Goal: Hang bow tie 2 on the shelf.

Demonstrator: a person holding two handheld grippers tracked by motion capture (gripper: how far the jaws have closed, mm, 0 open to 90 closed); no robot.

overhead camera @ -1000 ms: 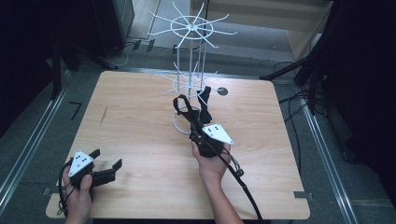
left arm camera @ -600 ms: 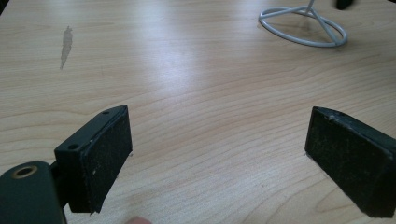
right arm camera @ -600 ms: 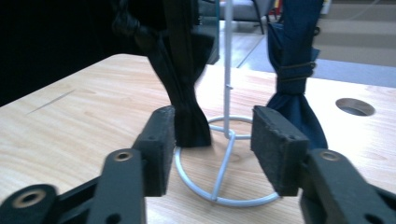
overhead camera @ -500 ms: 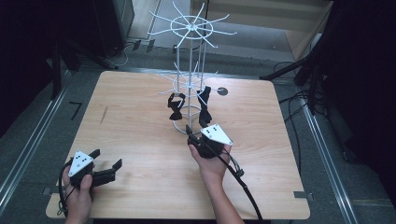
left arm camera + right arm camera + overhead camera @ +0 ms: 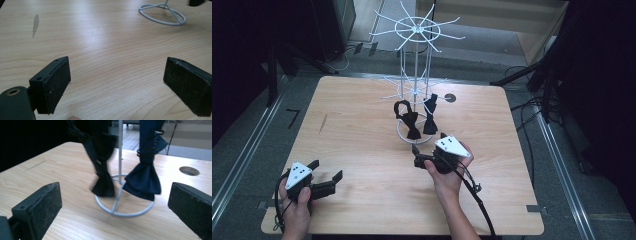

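Two dark bow ties hang side by side from the lower arms of a white wire rack point(image 5: 416, 75) at the middle of the wooden table point(image 5: 352, 130). One bow tie point(image 5: 408, 119) is on the left in the high view, blurred in the right gripper view, and the other bow tie point(image 5: 430, 116) hangs just beside it on the right. Both dangle over the rack's ring base point(image 5: 120, 207), the pole between them.

Near the base on the person's side sits the right gripper point(image 5: 428, 152), held in the right hand point(image 5: 447, 172). Its jaws have just been opening and now stand wide apart, nothing between them, pointing at the ties.

Well apart at the table's near left corner, the left gripper point(image 5: 328, 176) rests in the left hand point(image 5: 298, 207), jaws also spread wide over bare wood.
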